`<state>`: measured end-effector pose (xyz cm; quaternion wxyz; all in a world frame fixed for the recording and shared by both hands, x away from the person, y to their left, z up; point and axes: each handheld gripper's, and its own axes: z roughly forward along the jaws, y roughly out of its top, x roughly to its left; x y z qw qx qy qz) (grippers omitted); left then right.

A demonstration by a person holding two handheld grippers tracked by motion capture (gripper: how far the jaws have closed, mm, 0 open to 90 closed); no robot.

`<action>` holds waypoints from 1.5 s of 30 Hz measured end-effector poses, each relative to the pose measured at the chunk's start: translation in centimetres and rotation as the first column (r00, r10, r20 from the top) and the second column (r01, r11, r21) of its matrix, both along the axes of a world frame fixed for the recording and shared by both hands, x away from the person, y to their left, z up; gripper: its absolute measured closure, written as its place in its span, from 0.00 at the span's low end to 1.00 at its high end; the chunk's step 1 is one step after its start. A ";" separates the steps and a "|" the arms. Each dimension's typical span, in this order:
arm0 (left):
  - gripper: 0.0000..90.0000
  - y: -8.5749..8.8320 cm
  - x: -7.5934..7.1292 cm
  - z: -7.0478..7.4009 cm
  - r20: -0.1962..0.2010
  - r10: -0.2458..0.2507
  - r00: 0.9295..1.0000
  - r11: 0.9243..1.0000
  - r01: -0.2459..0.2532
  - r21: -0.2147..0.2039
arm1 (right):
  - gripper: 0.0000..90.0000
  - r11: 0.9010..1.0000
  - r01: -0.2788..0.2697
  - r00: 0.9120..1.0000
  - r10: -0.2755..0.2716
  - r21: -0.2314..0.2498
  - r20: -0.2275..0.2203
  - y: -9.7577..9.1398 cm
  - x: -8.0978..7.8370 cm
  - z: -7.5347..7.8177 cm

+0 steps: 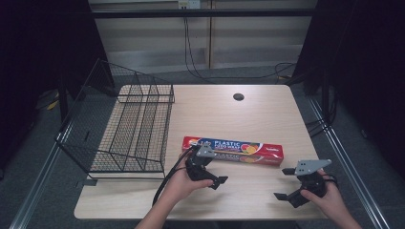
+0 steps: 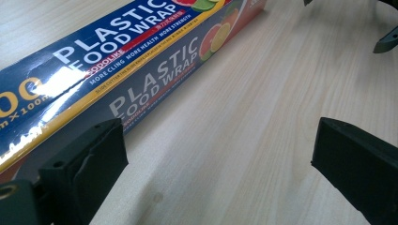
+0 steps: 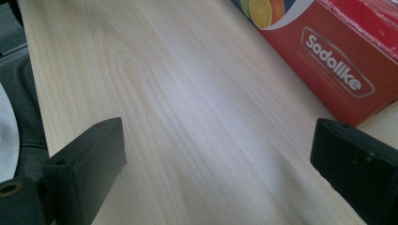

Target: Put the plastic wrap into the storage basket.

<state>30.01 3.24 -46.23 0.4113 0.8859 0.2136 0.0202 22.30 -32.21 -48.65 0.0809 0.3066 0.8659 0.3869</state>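
A long plastic food wrap box [image 1: 234, 150], blue on top with red ends, lies flat across the middle of the wooden table [image 1: 267, 114]. My left gripper [image 1: 218, 168] sits just in front of the box's left part and points right, its jaws wide open. In the left gripper view, the box [image 2: 117, 61] runs past the left jaw, and only bare wood lies between the jaws of my left gripper [image 2: 220, 154]. My right gripper [image 1: 283, 183] hovers near the front right corner, open and pointing left. The right gripper view has the box's red end [image 3: 338, 51] ahead of the right jaw, outside my right gripper [image 3: 218, 154].
A black wire basket [image 1: 129, 129] stands on the table's left side, overhanging the left edge. A small dark hole [image 1: 238, 97] is in the tabletop at the back. Cables run over the floor behind the table. The other gripper's jaw tip [image 2: 387, 41] is at the top right of the left gripper view.
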 end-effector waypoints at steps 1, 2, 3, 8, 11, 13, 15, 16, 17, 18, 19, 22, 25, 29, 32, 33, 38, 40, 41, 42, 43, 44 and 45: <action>0.04 0.0 0.0 0.1 0.005 -0.005 1.000 1.000 0.005 0.019 | 0.04 1.000 0.000 1.000 0.000 -0.004 0.000 0.0 0.0 0.0; 0.04 0.0 0.0 0.1 0.005 -0.005 1.000 1.000 0.005 0.019 | 0.04 1.000 0.000 1.000 0.000 -0.004 0.000 0.0 0.0 0.0; 0.04 -0.1 0.0 0.2 0.005 -0.017 1.000 1.000 0.017 0.013 | 0.04 1.000 -0.001 1.000 0.001 -0.006 0.001 0.0 0.0 0.0; 0.04 -0.2 -0.2 0.6 0.013 -0.025 1.000 0.999 0.025 0.032 | 0.04 1.000 0.001 1.000 -0.001 -0.006 0.003 0.0 0.0 0.0; 0.05 -0.3 -0.1 1.0 0.023 -0.022 1.000 0.999 0.021 0.028 | 0.04 1.000 0.002 1.000 -0.002 -0.006 0.001 -0.1 -0.1 0.0; 0.05 -0.5 0.0 1.0 0.022 -0.018 1.000 1.000 0.018 0.019 | 0.04 1.000 0.002 1.000 -0.002 -0.005 0.001 -0.1 -0.1 0.0; 0.05 -0.6 0.1 1.0 0.028 -0.024 0.999 0.999 0.023 0.027 | 0.04 1.000 0.001 1.000 -0.001 -0.003 0.001 -0.1 -0.1 0.0; 0.05 -0.7 0.3 1.0 0.027 -0.021 0.999 0.999 0.020 0.032 | 0.04 1.000 0.001 1.000 -0.001 -0.003 0.001 -0.1 -0.1 0.0; 0.05 -0.9 0.5 1.0 0.023 -0.025 0.999 0.999 0.024 0.023 | 0.04 1.000 0.002 1.000 -0.002 -0.003 0.002 -0.1 -0.1 0.0; 0.05 -1.1 0.7 1.0 0.022 -0.025 0.999 1.000 0.024 0.019 | 0.04 1.000 -0.001 1.000 0.001 -0.003 0.003 -0.1 -0.1 0.0; 0.05 -1.2 0.8 1.0 0.016 -0.031 0.999 0.999 0.031 0.024 | 0.04 1.000 0.002 1.000 -0.002 -0.004 0.002 -0.1 -0.1 0.0; 0.05 -1.5 1.2 1.2 0.022 -0.026 0.999 0.999 0.025 0.029 | 0.04 1.000 0.002 1.000 -0.002 -0.001 0.004 -0.1 -0.1 0.0; 0.05 -1.8 1.9 1.6 0.035 -0.044 0.998 0.998 0.043 0.036 | 0.04 1.000 -0.004 1.000 0.004 0.000 0.001 0.0 -0.1 0.0; 0.05 -2.4 2.5 2.0 0.049 -0.041 0.998 0.998 0.039 0.038 | 0.04 1.000 -0.009 1.000 0.009 -0.001 0.003 0.0 -0.1 0.0; 0.05 -2.9 3.4 2.1 0.044 -0.057 0.997 0.996 0.054 0.066 | 0.04 1.000 -0.008 1.000 0.008 0.003 0.004 0.0 -0.1 0.0; 0.05 -2.9 3.4 2.1 0.044 -0.057 0.997 0.996 0.054 0.066 | 0.04 1.000 -0.008 1.000 0.008 0.004 0.003 0.0 -0.1 0.0; 0.04 -3.9 4.5 2.2 0.047 -0.068 0.997 0.995 0.064 0.075 | 0.04 1.000 -0.012 1.000 0.012 0.004 0.003 0.0 -0.1 0.0; 0.04 -4.3 5.0 2.2 0.039 -0.067 0.997 0.994 0.064 0.085 | 0.04 1.000 -0.011 1.000 0.011 0.006 0.002 0.0 -0.1 0.0; 0.04 -4.6 5.4 2.1 0.040 -0.064 0.997 0.994 0.060 0.095 | 0.04 1.000 -0.013 1.000 0.013 0.003 0.002 0.0 -0.1 0.1; 0.04 -4.6 5.4 2.1 0.040 -0.064 0.997 0.994 0.060 0.095 | 0.04 1.000 -0.013 1.000 0.013 0.003 0.002 0.0 -0.1 0.1; 0.04 -4.8 5.6 2.0 0.041 -0.059 0.997 0.994 0.055 0.094 | 0.04 1.000 -0.015 1.000 0.015 0.006 0.000 -0.1 -0.2 0.1; 0.04 -5.0 5.8 1.9 0.035 -0.057 0.998 0.994 0.054 0.099 | 0.04 1.000 -0.014 1.000 0.014 0.005 0.000 -0.1 -0.2 0.1; 0.04 -5.0 5.8 1.9 0.035 -0.057 0.998 0.994 0.054 0.099 | 0.04 1.000 -0.014 1.000 0.014 0.005 0.000 -0.1 -0.2 0.1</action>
